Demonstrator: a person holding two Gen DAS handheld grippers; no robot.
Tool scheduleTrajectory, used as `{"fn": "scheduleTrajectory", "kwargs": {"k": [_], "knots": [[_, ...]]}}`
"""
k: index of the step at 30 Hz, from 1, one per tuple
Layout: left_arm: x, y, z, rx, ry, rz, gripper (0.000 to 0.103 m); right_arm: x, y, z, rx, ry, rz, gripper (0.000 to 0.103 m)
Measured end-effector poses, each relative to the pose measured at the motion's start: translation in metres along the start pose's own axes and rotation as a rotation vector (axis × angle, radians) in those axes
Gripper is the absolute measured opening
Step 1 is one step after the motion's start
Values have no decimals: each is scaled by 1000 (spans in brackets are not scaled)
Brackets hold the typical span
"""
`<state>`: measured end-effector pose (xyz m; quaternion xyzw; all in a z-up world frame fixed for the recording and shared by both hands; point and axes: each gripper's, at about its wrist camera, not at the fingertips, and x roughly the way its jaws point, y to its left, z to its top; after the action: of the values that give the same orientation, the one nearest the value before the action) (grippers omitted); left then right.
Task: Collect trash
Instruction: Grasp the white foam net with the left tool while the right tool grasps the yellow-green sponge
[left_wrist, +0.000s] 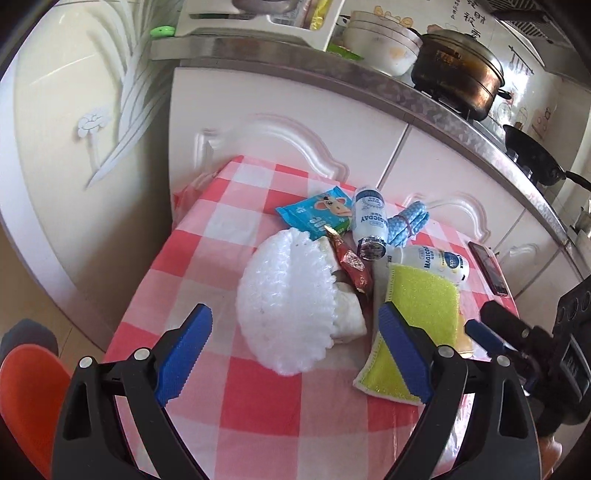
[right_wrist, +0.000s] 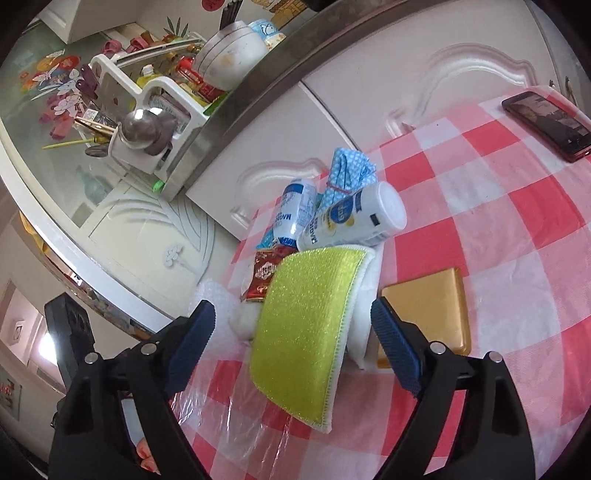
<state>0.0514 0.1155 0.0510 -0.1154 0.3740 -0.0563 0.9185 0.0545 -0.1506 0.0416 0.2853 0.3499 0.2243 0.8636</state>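
Observation:
A pile of items lies on the red-and-white checked table (left_wrist: 258, 406). A white foam net (left_wrist: 284, 299) sits straight ahead of my left gripper (left_wrist: 295, 325), which hangs open above it with nothing between its pads. Behind the net lie a red wrapper (left_wrist: 351, 264), a blue wipes pack (left_wrist: 317, 212), two white bottles (left_wrist: 369, 221) (left_wrist: 436, 260) and a blue dotted cloth (left_wrist: 406, 221). A yellow-green sponge (right_wrist: 306, 325) leans up between the open jaws of my right gripper (right_wrist: 291, 317); the pads stand clear of it on both sides.
An amber square slab (right_wrist: 424, 306) lies right of the sponge. A phone (right_wrist: 546, 122) rests near the table's far corner. White cabinets and a steel counter with a pot (left_wrist: 458, 74) and bowls (left_wrist: 384, 44) stand behind. An orange stool (left_wrist: 26, 387) is at lower left.

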Motion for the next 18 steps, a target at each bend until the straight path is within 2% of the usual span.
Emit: {"fn": "scheduleTrajectory", "kwargs": {"k": [4, 8, 12, 15, 16, 18], "knots": [[12, -2, 3, 33, -4, 26, 91, 6, 1, -4, -16, 23, -9, 70], [23, 2, 5, 33, 2, 34, 90, 11, -6, -4, -8, 44, -19, 68], [32, 6, 5, 24, 18, 36, 66, 15, -10, -4, 2, 59, -39, 67], [34, 7, 3, 17, 15, 33, 63, 17, -10, -4, -12, 66, -37, 67], [33, 6, 3, 20, 10, 31, 57, 17, -9, -4, -21, 68, -38, 67], [32, 4, 2, 30, 8, 33, 54, 19, -7, -5, -33, 76, -32, 67]]}}
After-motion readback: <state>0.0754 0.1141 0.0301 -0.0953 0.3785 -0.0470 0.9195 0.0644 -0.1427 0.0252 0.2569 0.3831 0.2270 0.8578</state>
